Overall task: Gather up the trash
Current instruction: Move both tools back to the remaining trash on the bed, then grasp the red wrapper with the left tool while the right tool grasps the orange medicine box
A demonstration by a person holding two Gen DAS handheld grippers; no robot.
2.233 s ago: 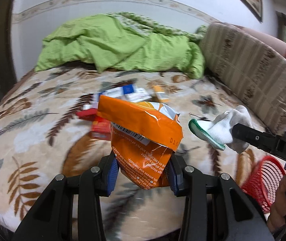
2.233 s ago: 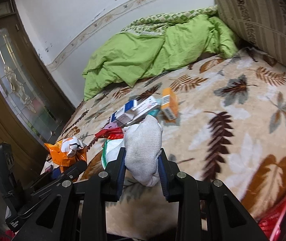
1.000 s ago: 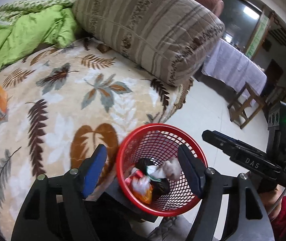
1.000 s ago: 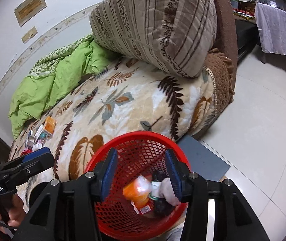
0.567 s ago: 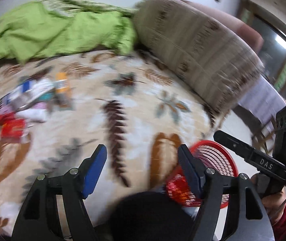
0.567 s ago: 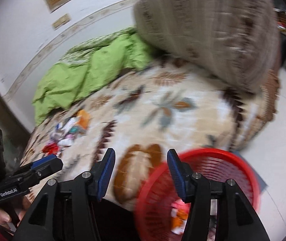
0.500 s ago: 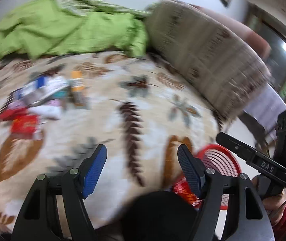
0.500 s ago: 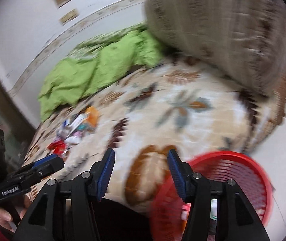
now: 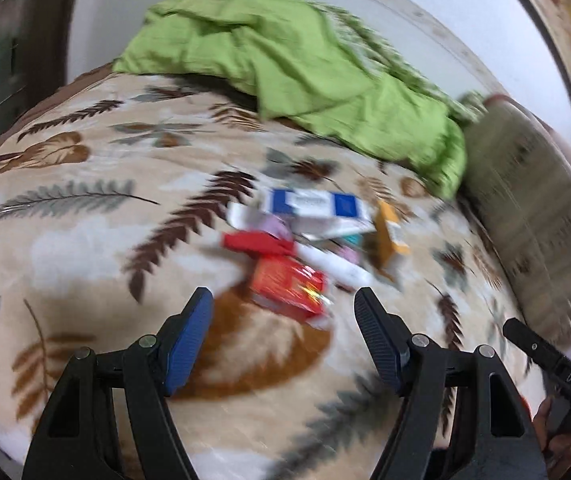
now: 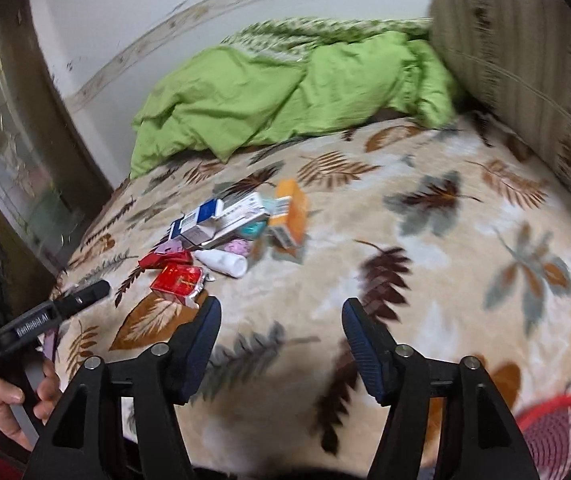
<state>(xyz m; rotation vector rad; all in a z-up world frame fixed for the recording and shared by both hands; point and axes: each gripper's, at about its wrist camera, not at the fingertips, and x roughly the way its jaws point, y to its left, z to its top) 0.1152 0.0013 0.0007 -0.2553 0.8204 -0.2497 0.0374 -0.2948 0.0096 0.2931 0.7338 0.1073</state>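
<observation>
Right wrist view only: red basket point(image 10: 557, 428) lower right. Left gripper point(image 9: 283, 320) wide, empty; right gripper point(image 10: 281, 326) opening, empty.

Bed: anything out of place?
Yes. A loose pile of packaging sits mid-blanket: red packet, blue-and-white carton, orange box, white tube. It is litter on bedding, not in the red basket.

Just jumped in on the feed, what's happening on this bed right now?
A person is clearing litter off a leaf-patterned blanket with two handheld grippers. Both the left gripper and the right gripper are empty; the right's jaws are opening. Both point at the pile left on the bed: a shiny red packet, a blue-and-white box, an orange carton and a white tube. The red mesh basket sits at the bed's edge.
</observation>
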